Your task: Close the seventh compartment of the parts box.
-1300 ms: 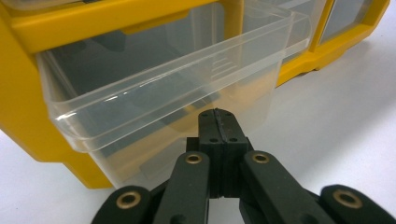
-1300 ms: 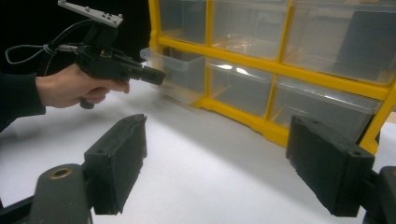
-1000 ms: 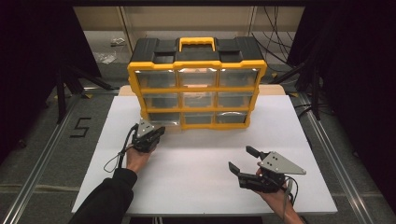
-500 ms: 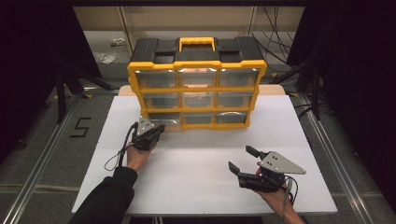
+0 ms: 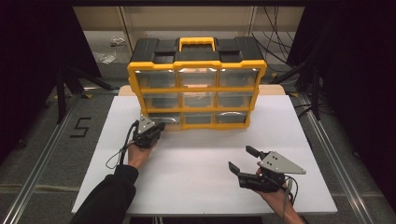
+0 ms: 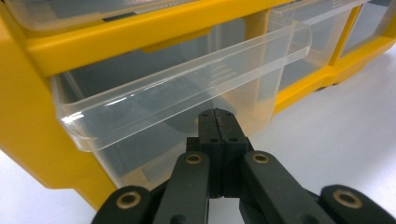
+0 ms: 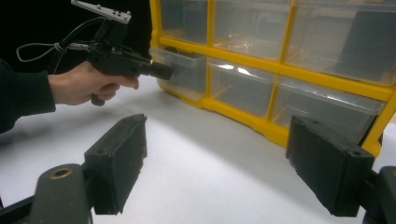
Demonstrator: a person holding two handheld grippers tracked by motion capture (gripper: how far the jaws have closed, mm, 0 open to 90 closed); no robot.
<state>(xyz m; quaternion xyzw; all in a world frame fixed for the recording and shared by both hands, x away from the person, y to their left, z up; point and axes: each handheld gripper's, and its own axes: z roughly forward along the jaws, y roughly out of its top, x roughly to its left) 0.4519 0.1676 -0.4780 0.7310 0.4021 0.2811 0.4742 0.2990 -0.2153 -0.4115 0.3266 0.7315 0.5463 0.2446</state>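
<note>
A yellow and black drawer organizer with clear drawers stands at the back of the white tabletop. My left gripper points at its bottom-left drawer. In the left gripper view the jaws are pressed together, with the left gripper's tip right at the clear front of that drawer, under its lip; nothing sits between the pads. My right gripper rests low over the table's front right, jaws wide apart and empty. In the right gripper view, the right gripper faces the organizer and the left gripper.
The organizer has a yellow carry handle on its black top. Dark floor with metal rails flanks the table, and cables and stands lie behind it. A number marking is on the floor at left.
</note>
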